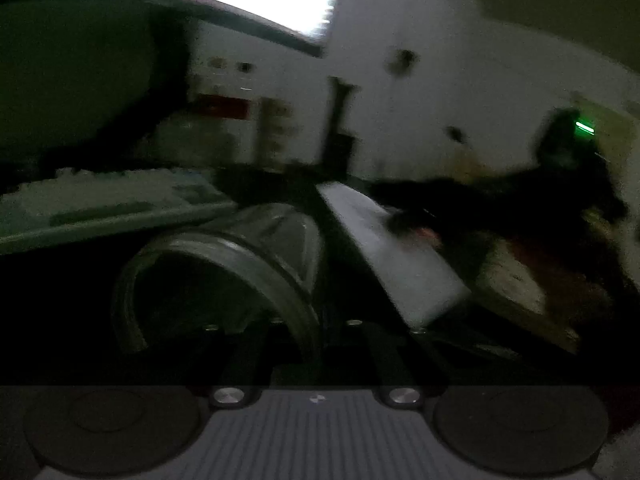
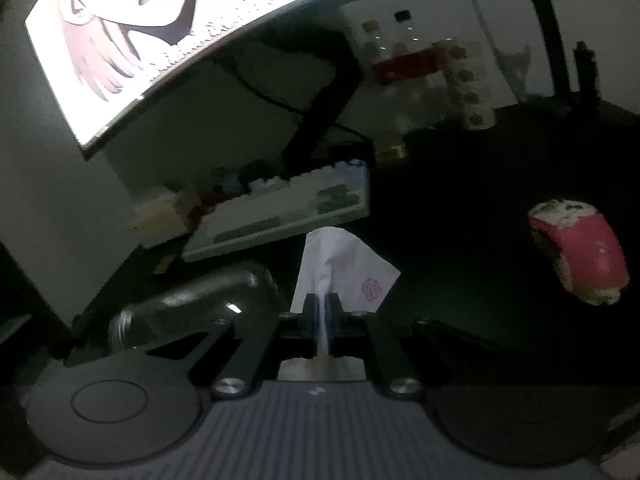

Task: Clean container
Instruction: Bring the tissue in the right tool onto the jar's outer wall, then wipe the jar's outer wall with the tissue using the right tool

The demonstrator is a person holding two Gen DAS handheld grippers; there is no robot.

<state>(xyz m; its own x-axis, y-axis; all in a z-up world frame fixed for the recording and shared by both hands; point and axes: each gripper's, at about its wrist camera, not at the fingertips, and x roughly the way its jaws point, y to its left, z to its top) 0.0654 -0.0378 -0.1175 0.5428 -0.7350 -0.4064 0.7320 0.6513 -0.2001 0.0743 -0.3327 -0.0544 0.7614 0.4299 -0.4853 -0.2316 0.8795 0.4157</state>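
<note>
- Far left, right wrist view: lit monitor (image 2: pixel 168 36) leaning over the desk; pale keyboard (image 2: pixel 280 216) below it, further off than both tools.
- Near left: clear container (image 2: pixel 192 308) lying on its side on the dark desk (image 2: pixel 460 240). Long axis runs near-to-far, with the closed end toward the keyboard.
- Left wrist view: the container's open rim (image 1: pixel 224 280) faces the camera, tight against the left gripper (image 1: pixel 308 332). Frame dark and smeared. Jaws read as closed, seemingly on the rim wall, but contact itself not resolvable.
- Centre: right gripper (image 2: pixel 325 308) pinched narrow on a white tissue (image 2: pixel 340 264) with a pink rose print, standing up out of the jaws.
- Key relation: container lies just left of the tissue, mouth toward the near side. Judgement: tissue must travel left and enter along the long axis while the left tool steadies.
- Right: pink and white object (image 2: pixel 576 252), well apart, not involved.
</note>
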